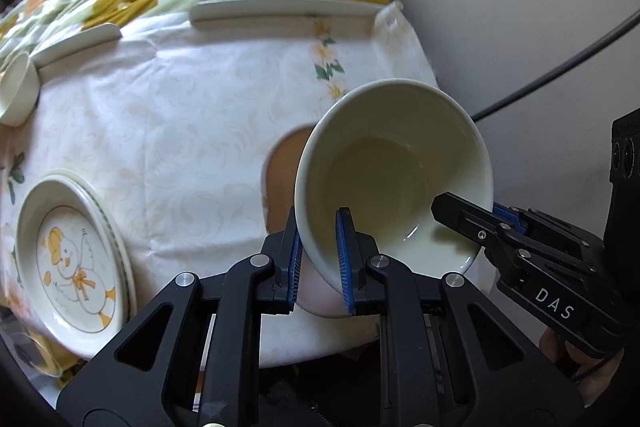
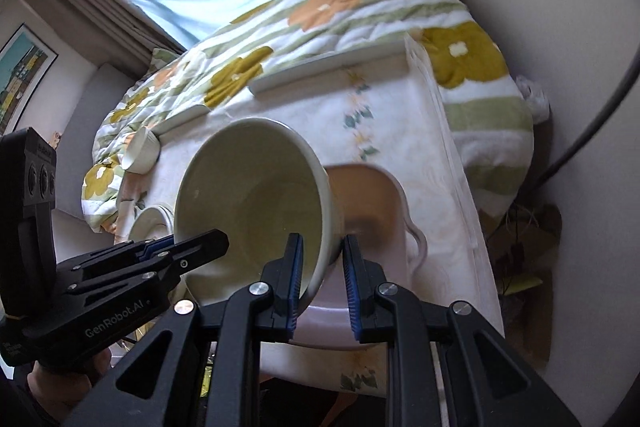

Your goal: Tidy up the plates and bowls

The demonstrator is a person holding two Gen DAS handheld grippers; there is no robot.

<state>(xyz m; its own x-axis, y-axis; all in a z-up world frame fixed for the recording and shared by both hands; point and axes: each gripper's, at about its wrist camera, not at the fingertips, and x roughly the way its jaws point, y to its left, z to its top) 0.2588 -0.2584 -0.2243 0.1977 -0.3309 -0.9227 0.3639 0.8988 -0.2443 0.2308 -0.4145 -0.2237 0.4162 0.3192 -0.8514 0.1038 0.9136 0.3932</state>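
A: Surface: a table under a white patterned cloth [image 1: 180, 131], with a floral quilt [image 2: 360, 11] behind it.

B: And the bowl [image 1: 396, 163]?

A: Tilted above the table, held by both tools. The left gripper [image 1: 320, 259] pinches its near rim; the right gripper [image 2: 322, 283] clamps the opposite rim. A duck-printed plate [image 1: 74, 263] lies at left.

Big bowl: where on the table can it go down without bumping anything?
The bare middle of the tablecloth is free, between the duck plate, the far long plates and the brown dish. Crowded: the left side, with the small cup, and right beside the bowl.
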